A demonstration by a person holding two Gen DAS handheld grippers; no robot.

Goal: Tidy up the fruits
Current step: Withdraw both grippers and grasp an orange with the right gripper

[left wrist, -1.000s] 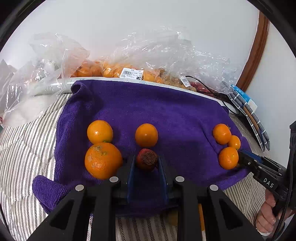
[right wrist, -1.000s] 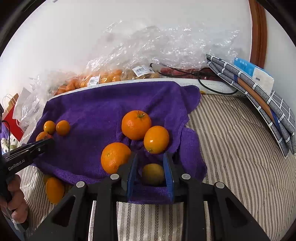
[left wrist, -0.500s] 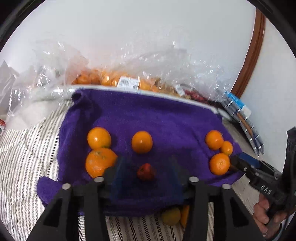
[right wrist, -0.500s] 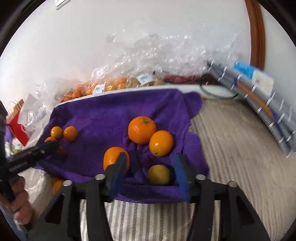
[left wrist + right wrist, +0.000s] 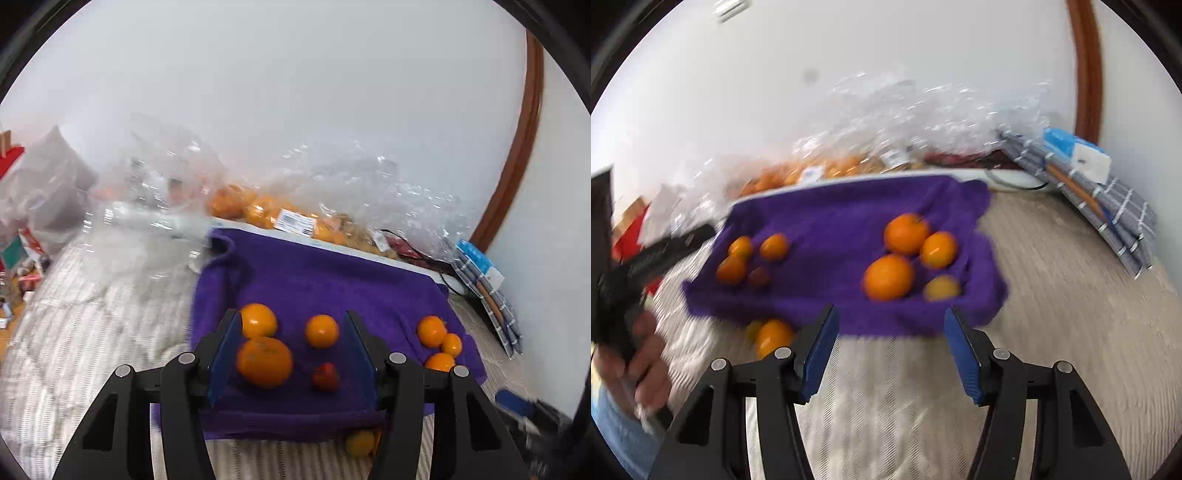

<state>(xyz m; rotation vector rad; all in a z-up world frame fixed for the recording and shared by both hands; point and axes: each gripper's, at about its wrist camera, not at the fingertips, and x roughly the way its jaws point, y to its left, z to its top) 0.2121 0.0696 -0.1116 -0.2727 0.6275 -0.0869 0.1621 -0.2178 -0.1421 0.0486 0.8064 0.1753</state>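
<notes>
A purple towel (image 5: 332, 280) lies on the striped bedding and also shows in the right wrist view (image 5: 842, 221). My left gripper (image 5: 291, 354) is open and empty, raised above a small dark red fruit (image 5: 325, 376), a large orange (image 5: 264, 362) and two smaller oranges (image 5: 321, 330). Three oranges (image 5: 431, 331) lie at the towel's right end. My right gripper (image 5: 888, 345) is open and empty, back from the towel's near edge. A yellow fruit (image 5: 942, 288) lies beside three oranges (image 5: 889, 277). The red fruit (image 5: 759, 276) sits with the left group.
Two fruits lie off the towel on the bedding (image 5: 774, 336), also seen under the towel's edge (image 5: 360, 443). Clear plastic bags of oranges (image 5: 258, 210) line the back wall. Folded checked cloth and a blue box (image 5: 1082, 151) lie at the right.
Both grippers opened, left the red fruit and the yellow fruit on the towel, and pulled back and up.
</notes>
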